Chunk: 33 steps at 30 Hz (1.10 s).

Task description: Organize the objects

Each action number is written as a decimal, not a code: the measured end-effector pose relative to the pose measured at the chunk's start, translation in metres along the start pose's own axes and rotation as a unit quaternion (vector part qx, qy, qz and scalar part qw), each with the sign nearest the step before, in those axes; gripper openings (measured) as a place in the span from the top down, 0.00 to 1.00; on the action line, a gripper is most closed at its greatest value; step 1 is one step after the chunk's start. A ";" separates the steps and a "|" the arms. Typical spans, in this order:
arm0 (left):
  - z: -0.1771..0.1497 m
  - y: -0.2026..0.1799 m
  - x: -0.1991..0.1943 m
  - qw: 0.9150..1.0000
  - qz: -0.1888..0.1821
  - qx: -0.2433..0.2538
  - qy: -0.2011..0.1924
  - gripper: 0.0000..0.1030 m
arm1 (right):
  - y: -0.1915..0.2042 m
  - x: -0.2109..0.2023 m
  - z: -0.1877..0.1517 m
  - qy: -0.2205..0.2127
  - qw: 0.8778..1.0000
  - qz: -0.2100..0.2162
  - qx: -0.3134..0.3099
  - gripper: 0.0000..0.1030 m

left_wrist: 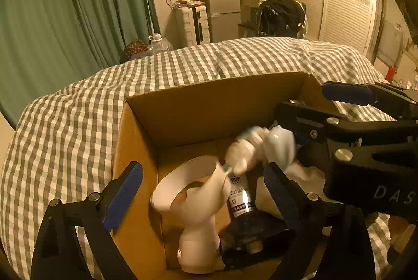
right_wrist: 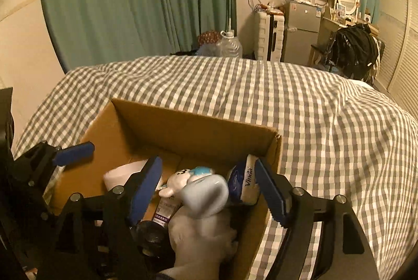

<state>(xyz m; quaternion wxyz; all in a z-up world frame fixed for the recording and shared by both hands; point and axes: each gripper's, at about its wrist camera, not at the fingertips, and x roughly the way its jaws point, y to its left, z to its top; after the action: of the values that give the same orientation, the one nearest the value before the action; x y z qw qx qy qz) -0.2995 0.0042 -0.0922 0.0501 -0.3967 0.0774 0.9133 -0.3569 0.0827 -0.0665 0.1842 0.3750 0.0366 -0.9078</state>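
An open cardboard box point(left_wrist: 198, 107) point(right_wrist: 183, 128) sits on the checked bed. Inside lie a white bladeless fan point(left_wrist: 193, 201), a dark bottle with a purple label point(left_wrist: 241, 199) point(right_wrist: 164, 209), a tissue pack point(right_wrist: 245, 180) and a white-and-blue plush toy point(left_wrist: 256, 146) point(right_wrist: 198, 186), blurred, lying on top. My left gripper point(left_wrist: 203, 186) is open over the box, its fingers either side of the fan and bottle. My right gripper point(right_wrist: 209, 188) is open over the box, with the plush toy loose between its fingers; it also shows at the right of the left wrist view point(left_wrist: 339, 107).
The grey-and-white checked bedspread point(right_wrist: 326, 123) surrounds the box. Beyond the bed are green curtains point(left_wrist: 65, 5), a water jug point(right_wrist: 230, 45), a white suitcase point(left_wrist: 192, 24), a small fridge point(left_wrist: 224, 13) and a chair with a black bag point(left_wrist: 282, 13).
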 end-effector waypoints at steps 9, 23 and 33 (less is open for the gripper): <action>0.011 0.001 -0.068 0.998 0.012 -0.021 -0.053 0.04 | 0.002 -0.060 0.006 -0.049 0.998 -0.027 0.006 0.23; 0.018 -0.003 -0.218 0.983 0.043 -0.033 -0.178 0.00 | 0.022 -0.233 0.015 -0.183 0.982 -0.056 0.000 0.12; -0.026 0.007 -0.293 0.952 0.093 -0.105 -0.273 0.00 | 0.038 -0.321 -0.020 -0.266 0.962 -0.064 0.001 0.03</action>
<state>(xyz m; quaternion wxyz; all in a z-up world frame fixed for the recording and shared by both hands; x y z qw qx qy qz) -0.0826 -0.0162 0.1058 -0.0576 -0.1265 0.0012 0.9903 -0.1211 0.1501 0.1452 0.1290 0.1175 0.0095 -0.9846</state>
